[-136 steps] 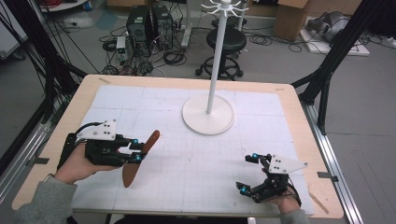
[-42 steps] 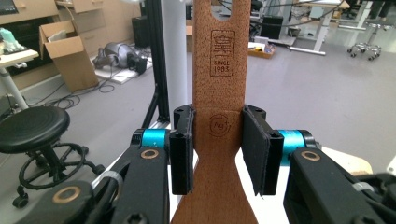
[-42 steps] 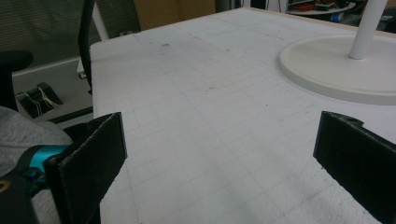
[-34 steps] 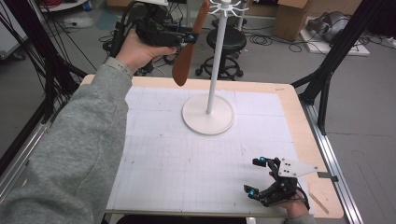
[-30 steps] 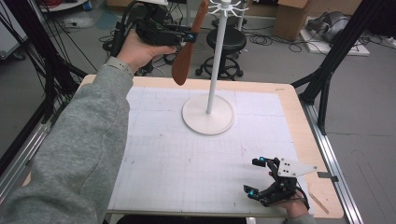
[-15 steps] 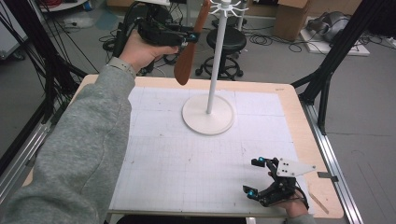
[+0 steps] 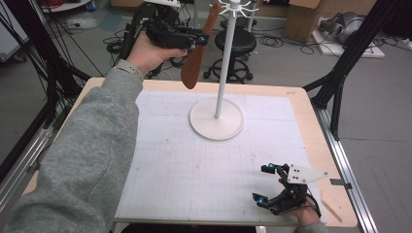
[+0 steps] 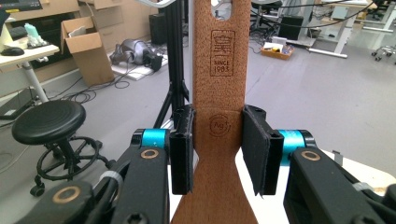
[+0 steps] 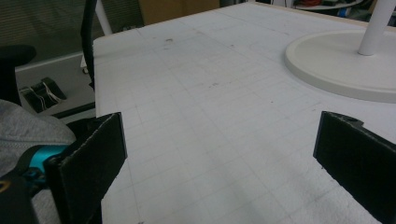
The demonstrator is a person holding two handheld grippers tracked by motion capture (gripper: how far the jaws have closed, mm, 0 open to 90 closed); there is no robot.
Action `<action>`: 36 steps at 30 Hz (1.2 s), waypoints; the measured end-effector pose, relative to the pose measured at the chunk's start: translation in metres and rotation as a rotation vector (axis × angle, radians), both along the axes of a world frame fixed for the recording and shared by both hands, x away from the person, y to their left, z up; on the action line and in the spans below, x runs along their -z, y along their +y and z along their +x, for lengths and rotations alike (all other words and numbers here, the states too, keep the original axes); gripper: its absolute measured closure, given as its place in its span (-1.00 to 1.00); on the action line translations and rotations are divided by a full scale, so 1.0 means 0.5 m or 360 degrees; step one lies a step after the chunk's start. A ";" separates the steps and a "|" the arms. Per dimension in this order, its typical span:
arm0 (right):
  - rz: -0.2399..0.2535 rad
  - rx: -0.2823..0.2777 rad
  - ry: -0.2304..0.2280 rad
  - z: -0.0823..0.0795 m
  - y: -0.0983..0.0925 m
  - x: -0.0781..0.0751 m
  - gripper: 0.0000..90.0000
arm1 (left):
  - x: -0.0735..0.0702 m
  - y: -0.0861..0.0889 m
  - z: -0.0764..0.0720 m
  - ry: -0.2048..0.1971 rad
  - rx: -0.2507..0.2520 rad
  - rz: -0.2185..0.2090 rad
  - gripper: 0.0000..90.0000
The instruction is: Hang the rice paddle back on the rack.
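Left claw (image 7: 200, 40) raised above the far left edge of the desk (image 7: 301, 104), pinching a wooden spatula (image 7: 197, 63) by its handle. Spatula of reddish-brown wood, flat, hanging blade-down in the high view: narrow handle at top, widening to a rounded blade below, well clear of the desk surface. Top end of the handle close to the hooked crown (image 7: 234, 7) of the white rack (image 7: 216, 119); contact between them cannot be told. In the left gripper view, spatula (image 8: 219, 70) upright between the two black pads (image 8: 181, 149), both pressed against the handle's edges just above the point where it flares outward. Burnt-in marks on the handle: a crest with "SINCE 1983" above, a round stamp at the level of the pads; a hanging hole at the upper end, cut off by the frame's edge. Grey sleeve (image 7: 92, 160) extending from the bottom left of the high view to the raised hand.

Rack with slim white pole and round flat base, standing on the white gridded mat (image 7: 194, 165) at mid-desk.

Right claw (image 7: 265, 184) resting low at the near right corner of the desk, spread wide with nothing between the pads; in the right gripper view, bare mat (image 9: 210, 116) between them and rack base (image 9: 336, 60) beyond.
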State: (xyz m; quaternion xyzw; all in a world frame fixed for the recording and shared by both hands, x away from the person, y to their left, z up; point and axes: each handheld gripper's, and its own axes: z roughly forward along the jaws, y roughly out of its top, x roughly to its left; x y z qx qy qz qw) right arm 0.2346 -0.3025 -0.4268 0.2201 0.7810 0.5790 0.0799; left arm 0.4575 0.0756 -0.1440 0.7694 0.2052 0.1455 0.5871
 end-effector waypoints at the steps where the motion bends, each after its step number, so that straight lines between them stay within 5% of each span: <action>1: -0.0003 -0.0001 -0.0006 0.001 0.000 0.000 -0.97 | 0.001 -0.003 0.000 0.0000 -0.0002 -0.0005 0.46; 20: -0.0009 -0.0010 0.0007 0.002 0.001 0.000 -0.97 | 0.013 -0.013 0.008 0.0033 -0.0046 0.0057 0.46; 36: -0.0024 -0.0018 0.0014 0.003 0.005 0.001 -0.97 | 0.024 -0.027 0.011 0.0046 -0.0063 0.0028 0.45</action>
